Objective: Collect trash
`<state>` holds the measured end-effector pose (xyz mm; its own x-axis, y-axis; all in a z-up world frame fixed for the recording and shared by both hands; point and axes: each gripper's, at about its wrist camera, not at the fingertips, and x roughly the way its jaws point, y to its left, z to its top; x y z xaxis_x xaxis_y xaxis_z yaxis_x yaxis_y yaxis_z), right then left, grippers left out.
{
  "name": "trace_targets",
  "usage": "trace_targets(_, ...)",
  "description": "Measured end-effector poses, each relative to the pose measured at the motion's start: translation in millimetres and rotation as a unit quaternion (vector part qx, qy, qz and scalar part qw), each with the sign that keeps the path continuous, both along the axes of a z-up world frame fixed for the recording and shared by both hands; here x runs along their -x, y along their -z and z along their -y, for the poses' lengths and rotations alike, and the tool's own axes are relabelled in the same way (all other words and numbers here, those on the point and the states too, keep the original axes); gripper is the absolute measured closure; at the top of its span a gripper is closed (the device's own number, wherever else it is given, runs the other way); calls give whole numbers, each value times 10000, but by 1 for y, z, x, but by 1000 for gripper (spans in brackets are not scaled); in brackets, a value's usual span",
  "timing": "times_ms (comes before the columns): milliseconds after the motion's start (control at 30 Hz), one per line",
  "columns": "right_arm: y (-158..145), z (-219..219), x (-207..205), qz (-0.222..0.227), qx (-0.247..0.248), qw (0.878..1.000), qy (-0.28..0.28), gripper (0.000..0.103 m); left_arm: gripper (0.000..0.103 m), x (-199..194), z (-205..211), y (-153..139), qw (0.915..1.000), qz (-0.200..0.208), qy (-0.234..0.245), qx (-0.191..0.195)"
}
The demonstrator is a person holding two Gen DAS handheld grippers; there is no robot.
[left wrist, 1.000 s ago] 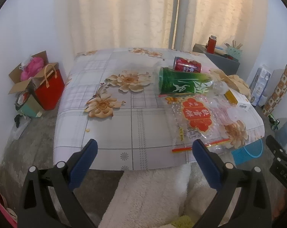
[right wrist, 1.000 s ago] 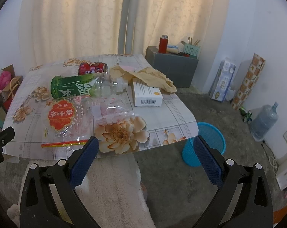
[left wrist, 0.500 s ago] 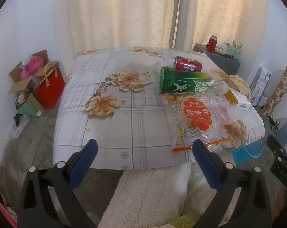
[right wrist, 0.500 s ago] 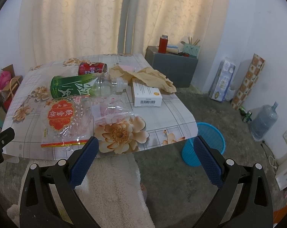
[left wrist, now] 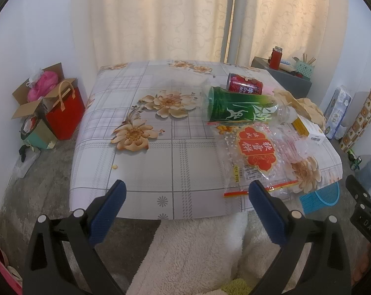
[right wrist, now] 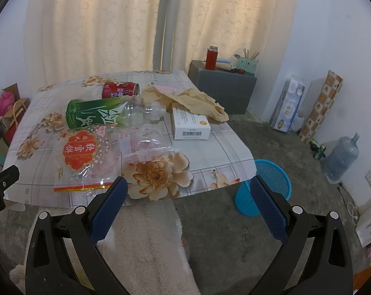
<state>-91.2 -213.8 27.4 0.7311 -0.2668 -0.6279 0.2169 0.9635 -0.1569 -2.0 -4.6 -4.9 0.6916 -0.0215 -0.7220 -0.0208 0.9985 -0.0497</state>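
Observation:
Trash lies on the right part of a low table with a flowered cloth (left wrist: 146,169) (right wrist: 210,152): a red can (left wrist: 244,86) (right wrist: 120,90), a green-labelled plastic bottle on its side (left wrist: 239,109) (right wrist: 99,115), a clear snack bag with a red label (left wrist: 255,152) (right wrist: 84,154), a white box (right wrist: 190,126) (left wrist: 308,130) and crumpled brown paper (right wrist: 193,100). A blue mesh bin (right wrist: 266,186) (left wrist: 319,196) stands on the floor by the table's right corner. My left gripper (left wrist: 185,211) and right gripper (right wrist: 189,205) are open, empty, in front of the table edge.
A white fluffy rug (left wrist: 193,253) lies in front of the table. A red bag (left wrist: 65,113) and cardboard boxes stand left of it. A grey cabinet (right wrist: 222,88), paper rolls (right wrist: 287,103) and a water jug (right wrist: 340,157) stand at the right.
Both views have shifted very slightly; the table sits a touch farther back. Nothing on the table has moved. Both grippers stay open.

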Motion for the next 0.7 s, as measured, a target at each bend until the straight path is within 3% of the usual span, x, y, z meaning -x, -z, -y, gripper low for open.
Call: trace_targets(700,0,-4,0,-15,5,10000,-11,8,5,-2,-4,0,10000,-45,-27,27)
